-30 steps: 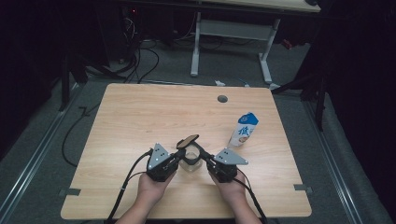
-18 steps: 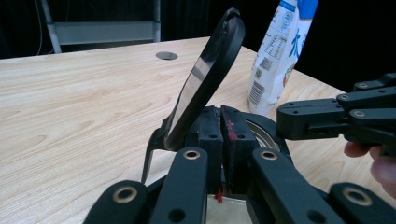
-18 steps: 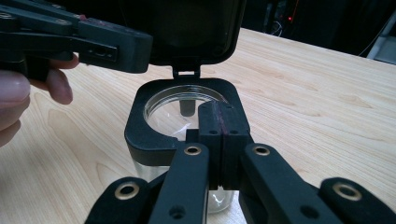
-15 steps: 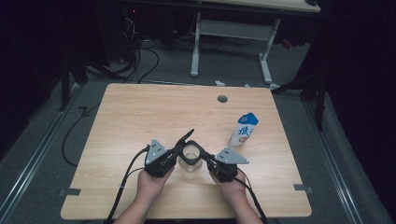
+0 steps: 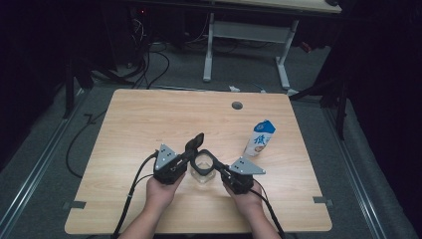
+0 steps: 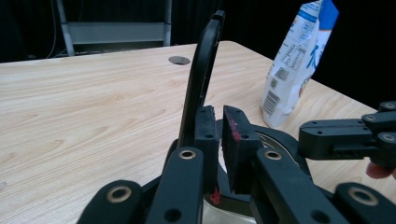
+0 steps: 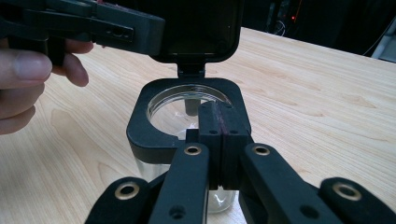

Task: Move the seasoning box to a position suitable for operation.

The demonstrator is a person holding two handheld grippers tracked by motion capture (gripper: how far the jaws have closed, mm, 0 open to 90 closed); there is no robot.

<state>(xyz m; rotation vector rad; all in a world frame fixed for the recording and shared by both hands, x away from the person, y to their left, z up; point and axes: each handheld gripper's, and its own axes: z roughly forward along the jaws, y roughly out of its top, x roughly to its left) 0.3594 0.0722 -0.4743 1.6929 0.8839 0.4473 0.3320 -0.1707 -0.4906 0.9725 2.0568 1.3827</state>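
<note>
Glass, clear and squat, is forming the body of the jar (image 5: pixel 201 174) that is standing near the front edge of the wooden table (image 5: pixel 149 119), between the person's two hands. A black square collar is sitting on the jar's mouth, and its hinged black lid (image 5: pixel 195 144) is standing flipped up, close to upright, on the far side of the opening.

The left gripper (image 6: pixel 218 135) is sitting at the jar's left, just beside the raised lid. Its jaws have just been opening, and they are now standing slightly apart with a narrow gap between the pads (red smears are showing on one pad); in the left gripper view the lid (image 6: pixel 201 74) is rising right beside the left-hand jaw, not between the two, so nothing is being pinched.

The right gripper (image 7: pixel 219 128) is reaching in from the jar's right side at the level of the black collar (image 7: pixel 140 130). Its jaws are pressed together, pad against pad, with nothing visible between them; whether the tips are touching the collar cannot be told. In the right gripper view the open jar mouth is lying just beyond the tips.

A blue and white milk carton (image 5: pixel 260 139) is standing upright on the table, to the right of the jar and apart from it.
</note>
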